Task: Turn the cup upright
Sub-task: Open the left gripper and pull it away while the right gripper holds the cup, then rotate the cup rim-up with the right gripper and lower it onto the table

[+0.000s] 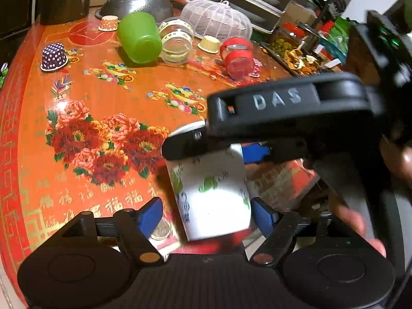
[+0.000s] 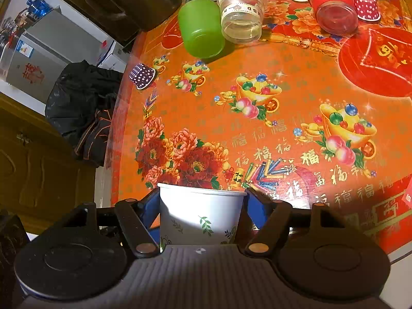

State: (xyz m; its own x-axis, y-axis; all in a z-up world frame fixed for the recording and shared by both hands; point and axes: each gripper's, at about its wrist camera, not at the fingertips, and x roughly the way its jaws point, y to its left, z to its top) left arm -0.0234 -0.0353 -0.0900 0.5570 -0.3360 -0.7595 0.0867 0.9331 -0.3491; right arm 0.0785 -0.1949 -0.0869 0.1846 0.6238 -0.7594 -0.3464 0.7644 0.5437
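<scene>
Right gripper (image 2: 202,206) is clamped on the white paper cup (image 2: 200,213), rim up; left gripper (image 1: 207,213) stands spread, flanking the cup above the table (image 2: 296,77).

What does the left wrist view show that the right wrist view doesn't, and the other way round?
Only the left wrist view shows the right hand-held gripper from outside, clamped on the paper cup, plus the white mesh food cover whole and the tray of snacks.

Only the right wrist view shows the cup's rim pointing away from the camera, the black bag and the grey appliance beside the table.

Both share the green cup, clear tub, red-banded jar and purple dotted cup, all on the orange tablecloth.
</scene>
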